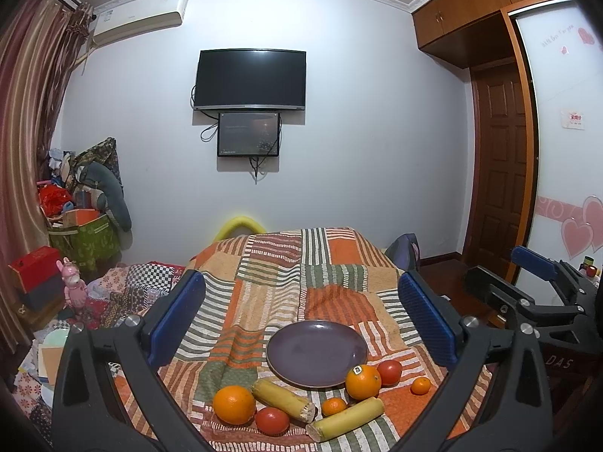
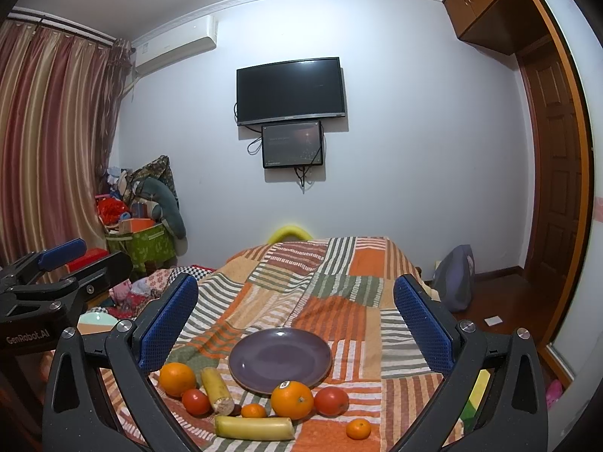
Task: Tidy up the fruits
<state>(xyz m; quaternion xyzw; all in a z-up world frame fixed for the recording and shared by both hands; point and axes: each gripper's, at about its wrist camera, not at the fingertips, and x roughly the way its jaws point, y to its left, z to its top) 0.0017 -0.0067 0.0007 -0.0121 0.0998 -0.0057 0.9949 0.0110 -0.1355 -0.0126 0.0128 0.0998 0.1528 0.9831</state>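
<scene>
With both my left gripper (image 1: 301, 320) and right gripper (image 2: 296, 320) spread wide and empty, the fruits sit below and ahead along the near edge of the plate (image 2: 279, 358), its right-hand tomato (image 2: 331, 400) closest to my right gripper.

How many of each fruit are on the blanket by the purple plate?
Big oranges: 2
Little mandarins: 2
Red tomatoes: 2
Banana pieces: 2
Total: 8, all beside the plate, none on it.
</scene>
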